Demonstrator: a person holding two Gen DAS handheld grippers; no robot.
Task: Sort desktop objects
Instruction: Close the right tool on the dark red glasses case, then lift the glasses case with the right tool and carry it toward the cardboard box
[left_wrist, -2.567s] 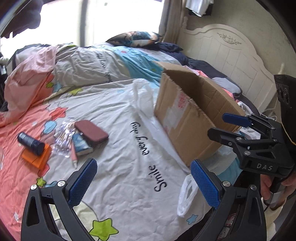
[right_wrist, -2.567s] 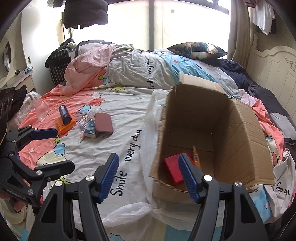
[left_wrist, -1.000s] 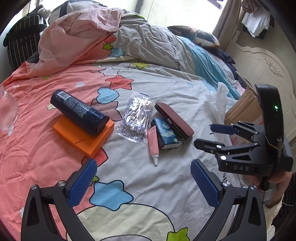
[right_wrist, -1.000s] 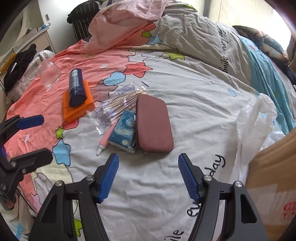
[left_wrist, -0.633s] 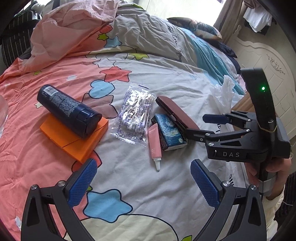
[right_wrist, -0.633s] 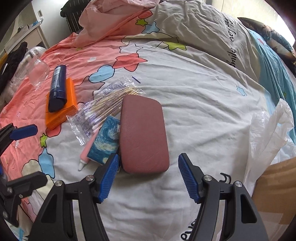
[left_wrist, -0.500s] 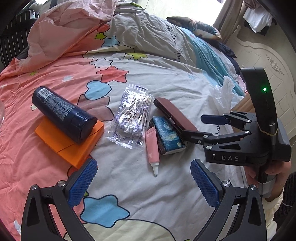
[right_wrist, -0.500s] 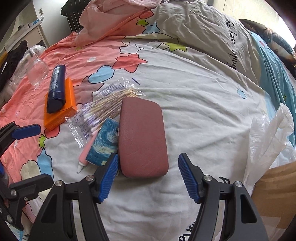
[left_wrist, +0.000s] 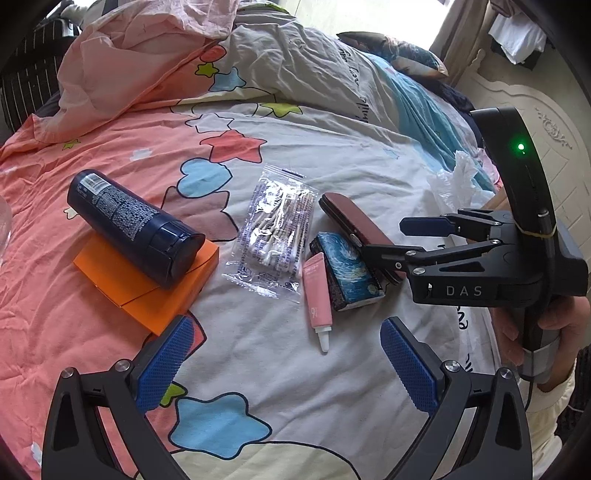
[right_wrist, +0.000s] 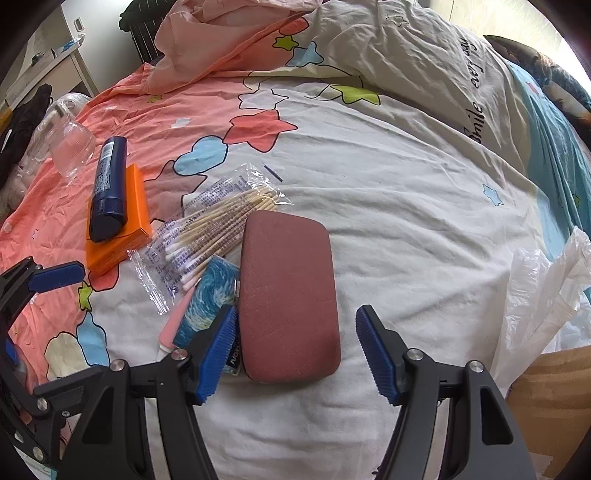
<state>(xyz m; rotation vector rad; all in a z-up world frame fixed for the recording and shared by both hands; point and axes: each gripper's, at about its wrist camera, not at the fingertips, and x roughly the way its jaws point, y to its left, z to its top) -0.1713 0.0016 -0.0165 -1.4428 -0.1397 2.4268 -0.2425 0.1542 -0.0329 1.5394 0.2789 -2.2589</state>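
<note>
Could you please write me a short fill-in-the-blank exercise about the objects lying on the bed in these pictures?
1. The dark blue bottle lies on top of the ____ box.
2. The clear bag holds cotton ____.
3. The right tool stands open around the near end of the ____ case.
4. The pink tube lies beside the box with the blue ____ painting print.

Missing words: orange; swabs; maroon; swirl
</note>
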